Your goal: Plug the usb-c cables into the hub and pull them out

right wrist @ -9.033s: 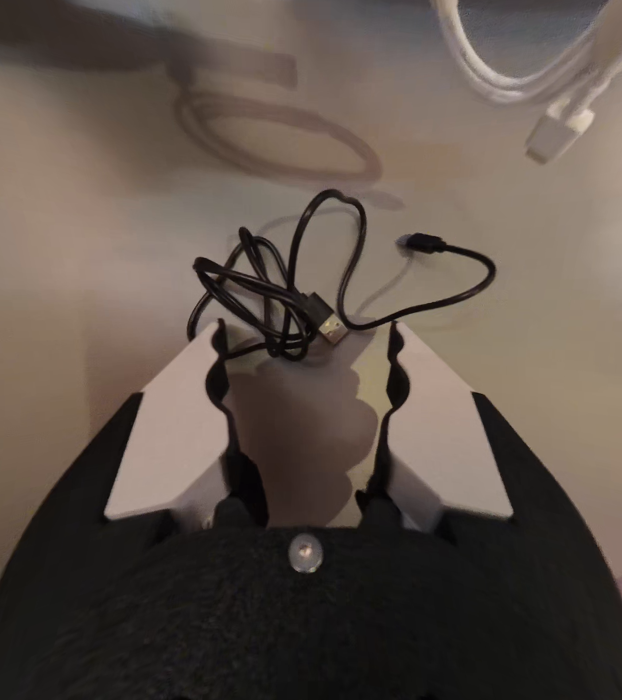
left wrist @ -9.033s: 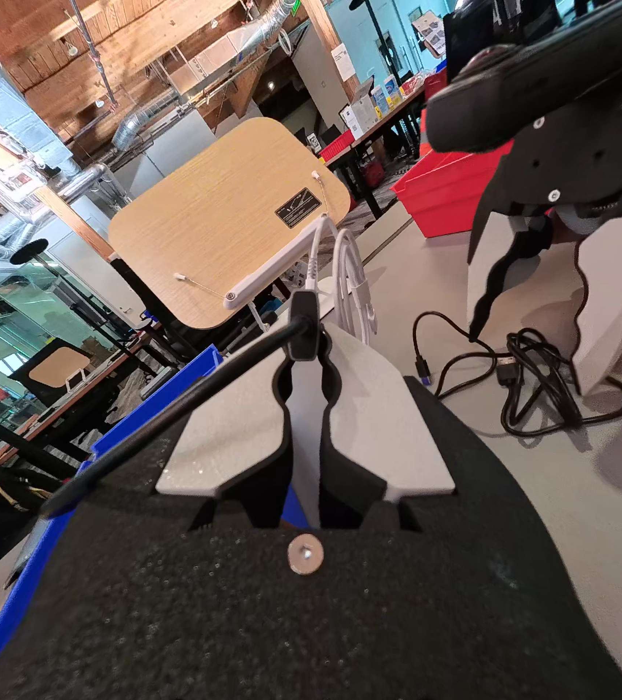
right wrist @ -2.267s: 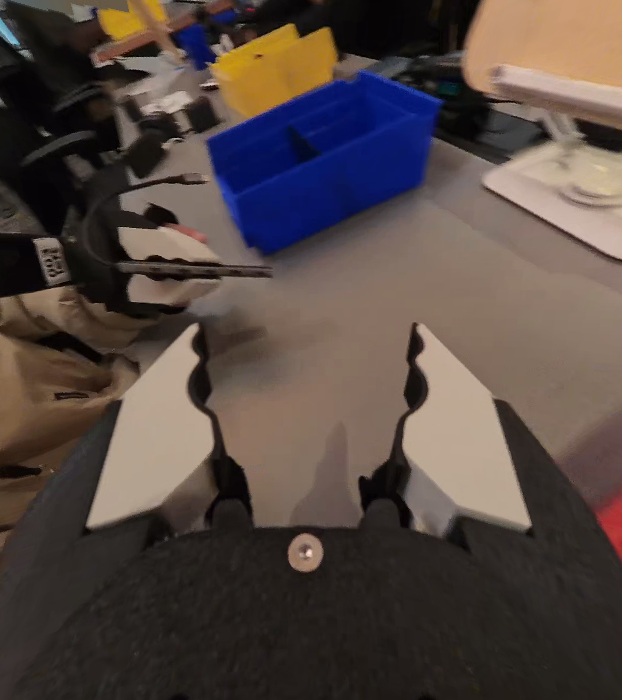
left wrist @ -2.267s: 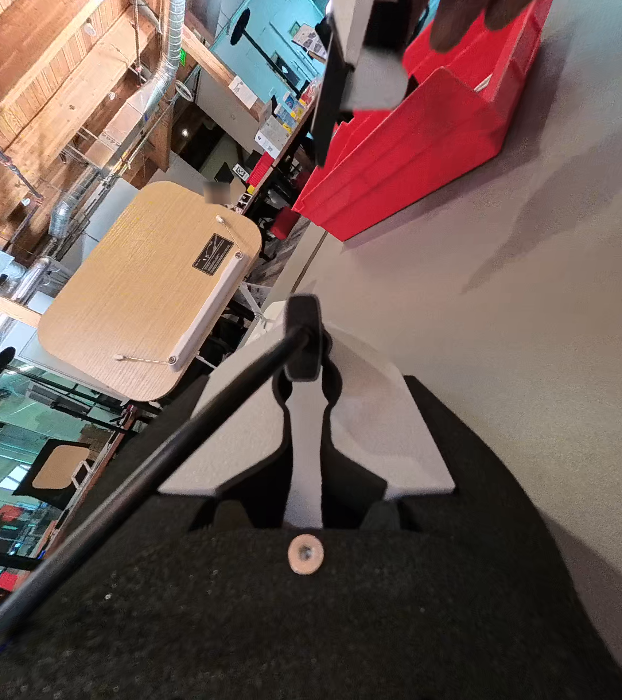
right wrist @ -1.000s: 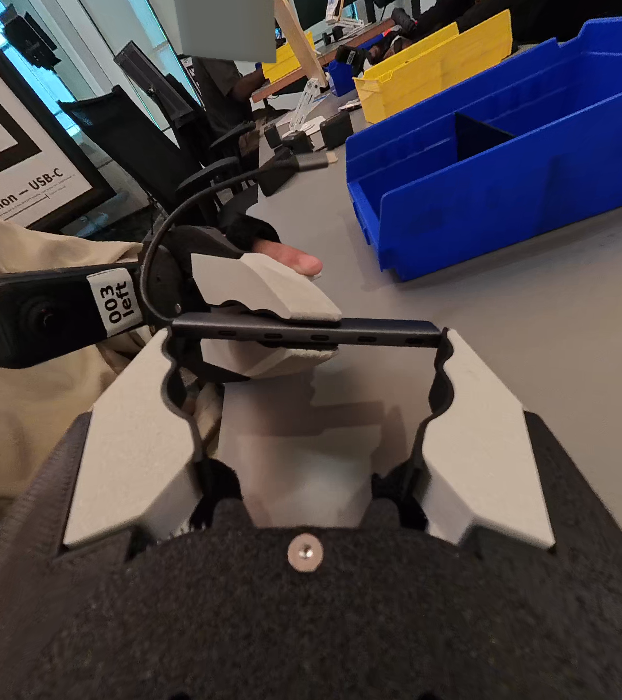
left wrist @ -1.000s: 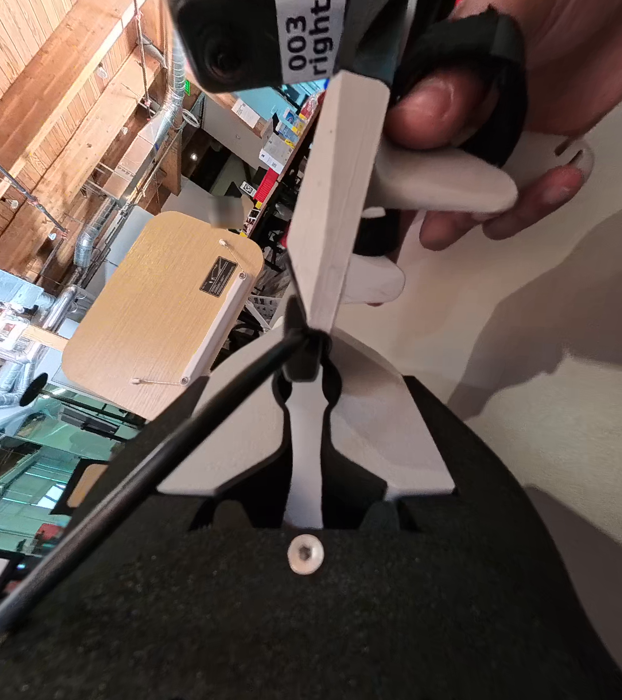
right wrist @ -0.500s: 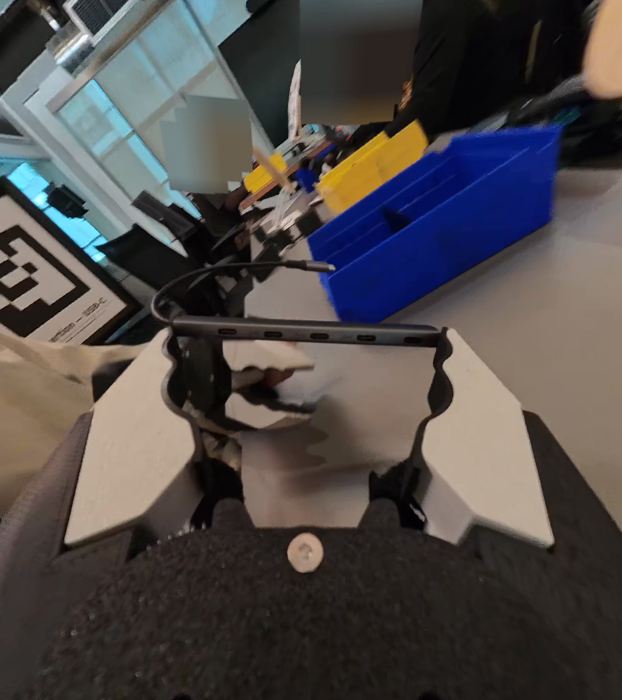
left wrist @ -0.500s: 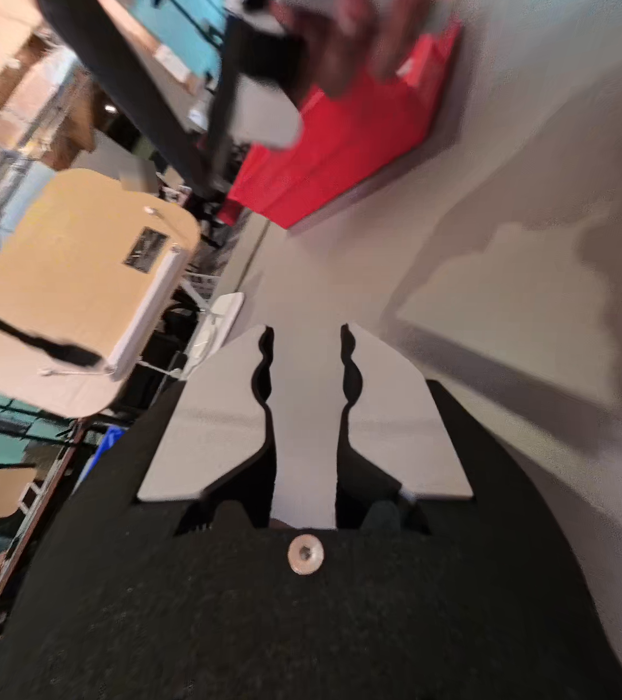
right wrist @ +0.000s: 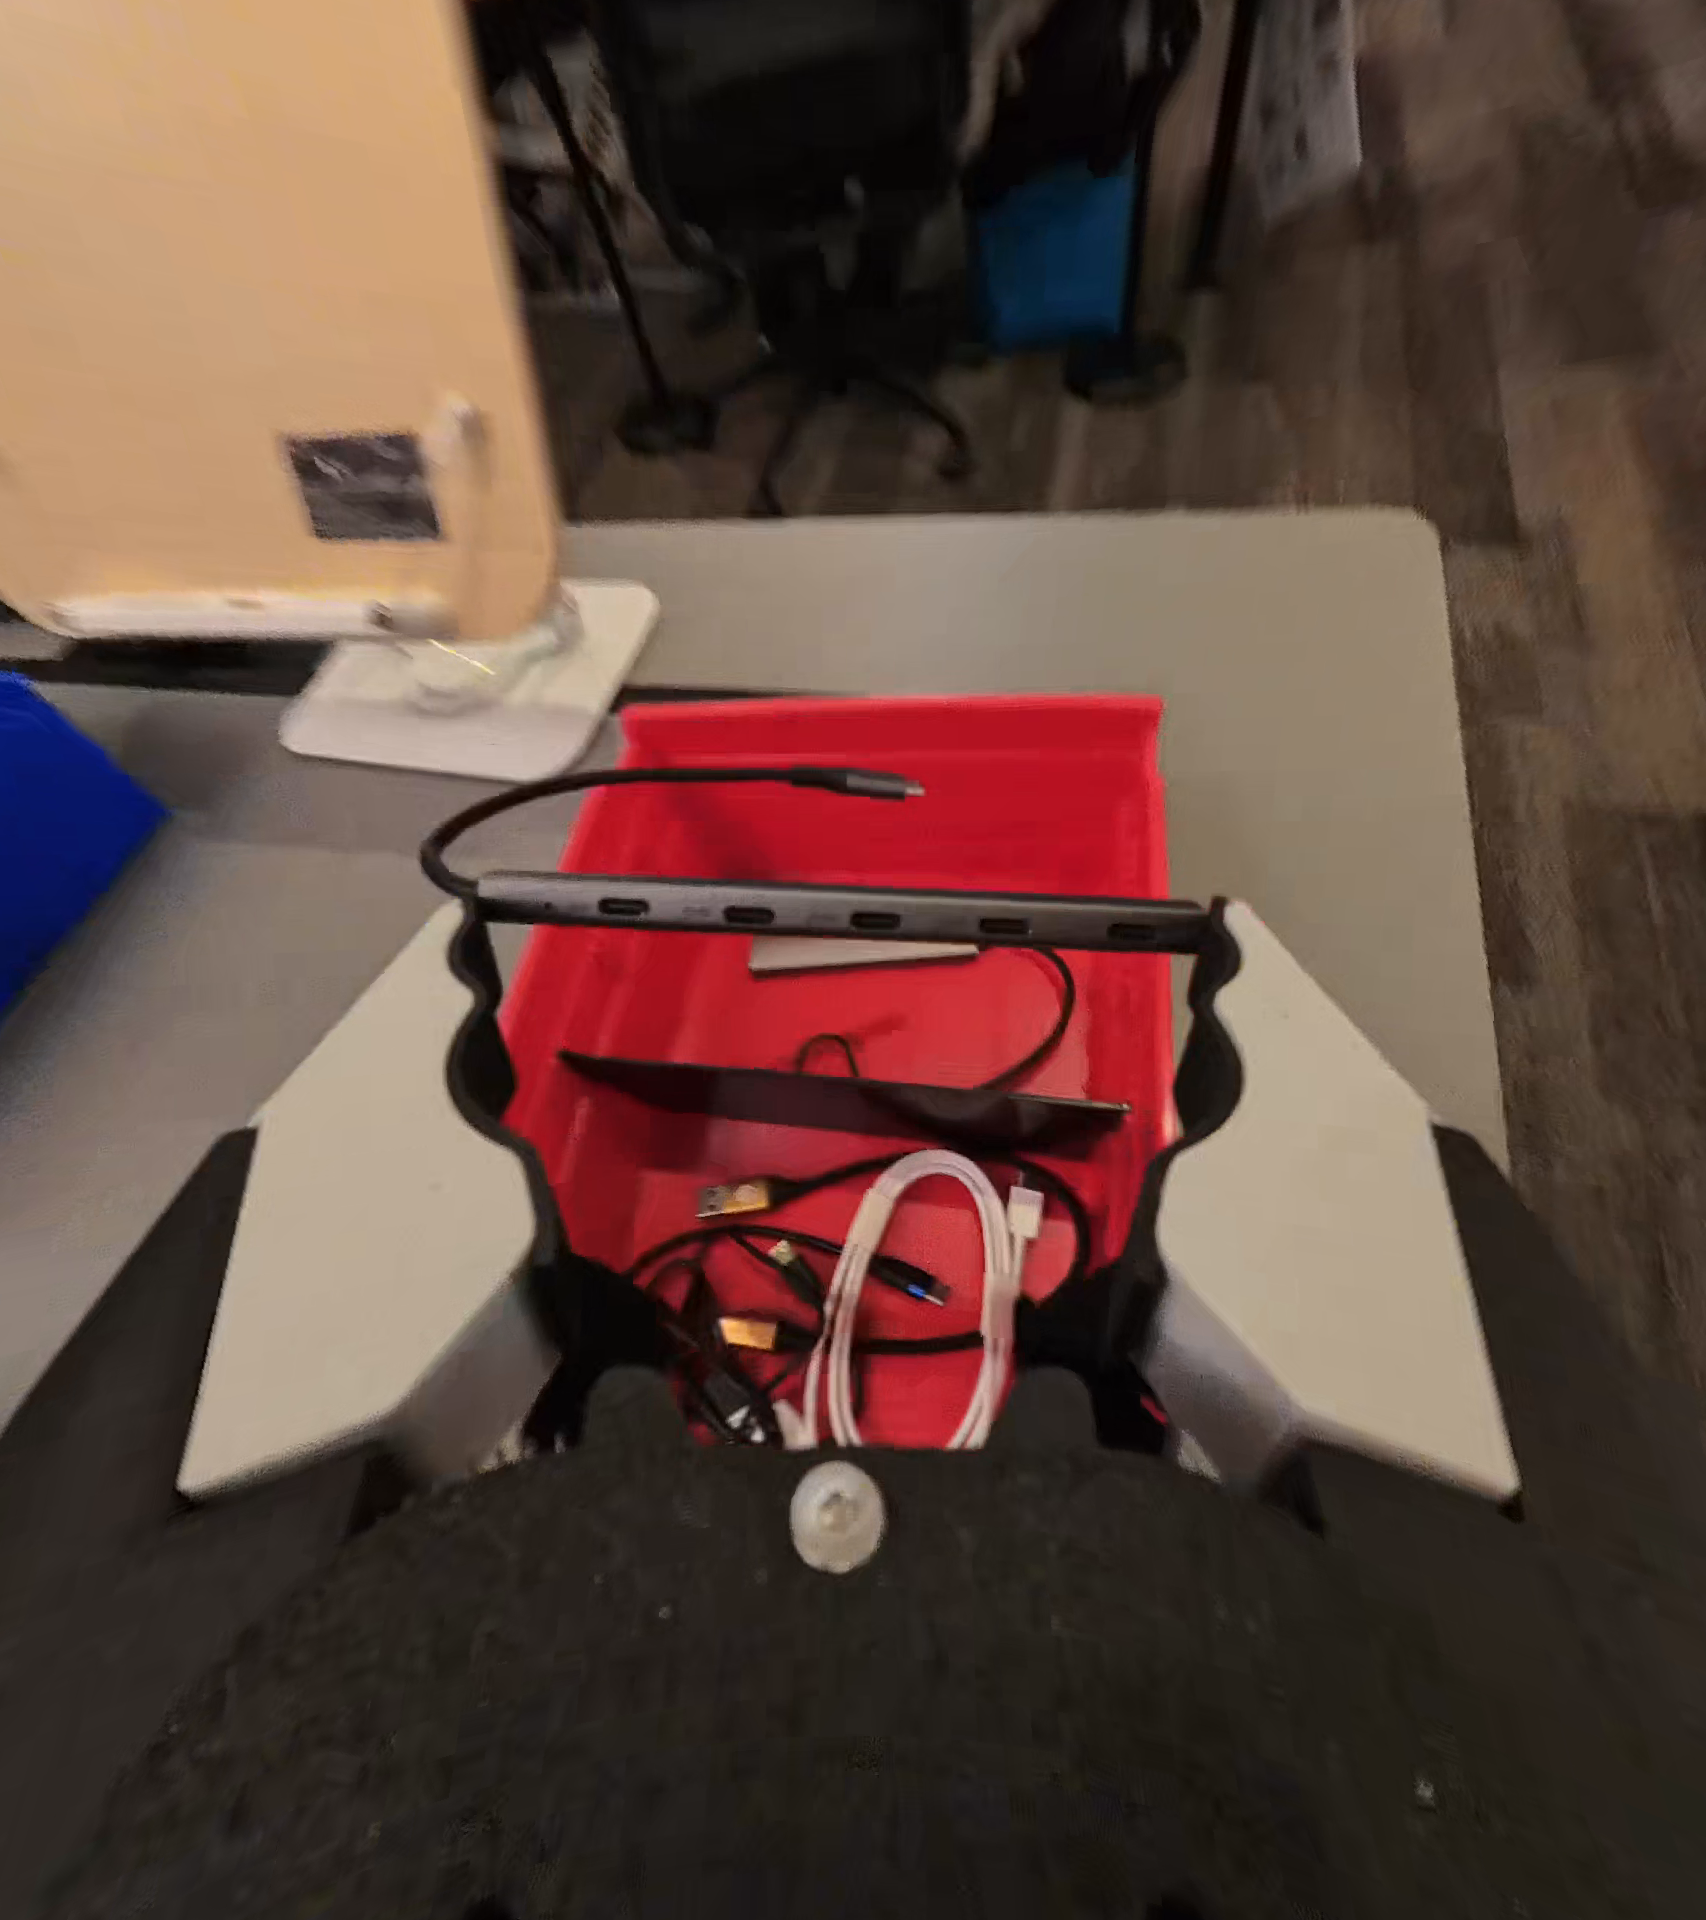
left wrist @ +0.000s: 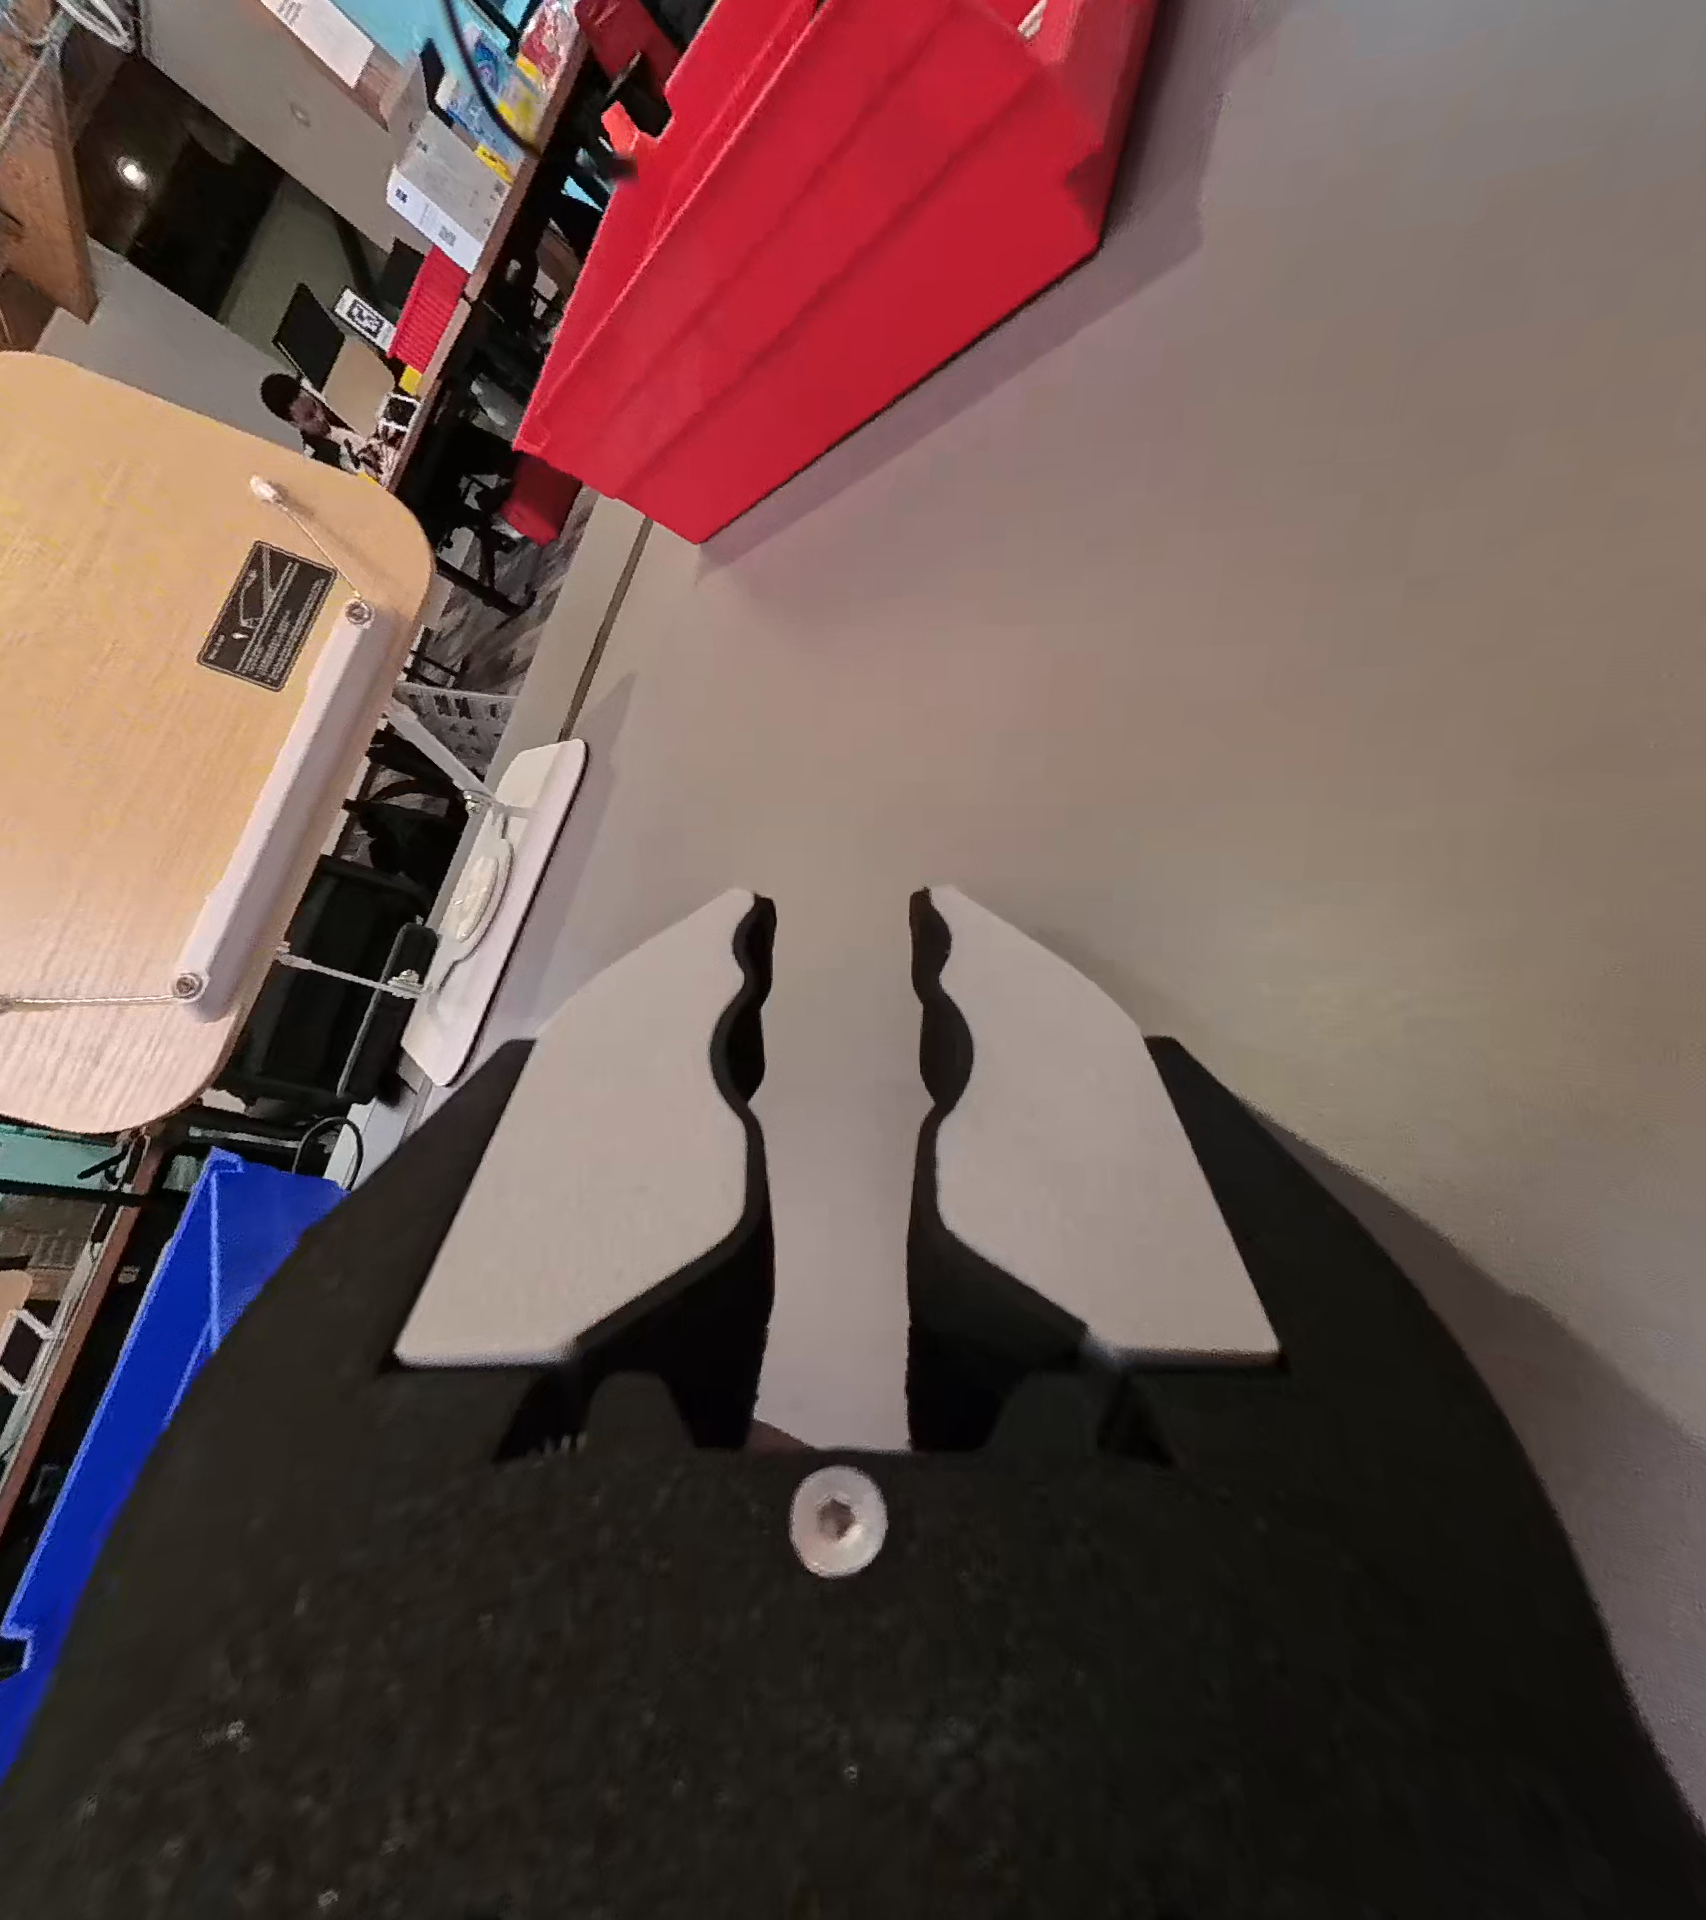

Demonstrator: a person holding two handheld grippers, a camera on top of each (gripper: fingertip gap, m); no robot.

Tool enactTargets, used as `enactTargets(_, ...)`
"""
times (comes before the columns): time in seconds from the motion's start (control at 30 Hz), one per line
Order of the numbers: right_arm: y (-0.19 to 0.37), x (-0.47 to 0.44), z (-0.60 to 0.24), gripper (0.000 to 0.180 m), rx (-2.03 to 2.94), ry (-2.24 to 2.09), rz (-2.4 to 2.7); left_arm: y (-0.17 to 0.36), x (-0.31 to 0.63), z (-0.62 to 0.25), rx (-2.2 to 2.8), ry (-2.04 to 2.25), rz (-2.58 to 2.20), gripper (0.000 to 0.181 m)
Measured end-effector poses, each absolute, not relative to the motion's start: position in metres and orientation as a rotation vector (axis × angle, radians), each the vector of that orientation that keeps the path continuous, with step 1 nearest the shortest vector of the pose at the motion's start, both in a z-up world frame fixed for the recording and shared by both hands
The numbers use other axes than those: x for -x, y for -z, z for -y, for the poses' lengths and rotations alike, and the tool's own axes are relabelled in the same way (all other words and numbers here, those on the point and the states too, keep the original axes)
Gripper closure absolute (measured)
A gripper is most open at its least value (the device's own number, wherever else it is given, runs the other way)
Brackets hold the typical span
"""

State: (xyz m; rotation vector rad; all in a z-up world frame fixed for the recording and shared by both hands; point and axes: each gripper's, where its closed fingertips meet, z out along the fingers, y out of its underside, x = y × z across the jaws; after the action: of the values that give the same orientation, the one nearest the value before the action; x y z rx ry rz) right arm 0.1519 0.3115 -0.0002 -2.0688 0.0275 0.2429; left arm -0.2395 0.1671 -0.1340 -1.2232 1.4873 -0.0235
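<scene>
On my left hand-held gripper point(left wrist: 841, 914) the fingers stand a narrow gap apart and hold nothing; bare grey tabletop point(left wrist: 1348, 727) shows between them. From this view a blue bin point(left wrist: 153, 1351) sits at the near left edge of the tabletop, a tilted wooden board point(left wrist: 80, 727) on a white stand base point(left wrist: 516, 862) rises at the far left edge, and a red bin point(left wrist: 828, 260) lies farther along toward the far right.

My right hand-held gripper point(right wrist: 844, 920) is spread wide and grips the hub point(right wrist: 828, 922) end to end, one fingertip at each short end. The hub lies level across the tips with its row of ports facing me, directly above the red bin. Its own short black lead point(right wrist: 641, 790) curls from the left end and hangs free, plug pointing right. Inside the bin, behind a black divider point(right wrist: 828, 1091), a flat grey piece lies on the floor. In the near compartment I see tangled black cables point(right wrist: 755, 1278) and a coiled white cable point(right wrist: 922, 1299), none plugged into the hub.
</scene>
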Motion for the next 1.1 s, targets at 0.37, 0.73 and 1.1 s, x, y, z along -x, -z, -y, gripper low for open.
enactTargets(0.37, 0.126, -0.133, -0.394, 0.049, 2.505, -0.11, 0.093, 0.133, 0.241, -0.165, 1.203, -0.017, -1.49, 0.157)
enactTargets(0.73, 0.193, -0.119, -0.372, 0.081, 3.108, -0.323, 0.118, 0.138, 0.247, -0.172, 1.26, 0.023, -1.475, 0.158)
enactTargets(1.1, 0.043, -0.078, -0.287, 0.089, 2.207, -0.016, 0.318, 0.087, 0.353, -0.183, 1.754, 0.175, -0.878, 0.156)
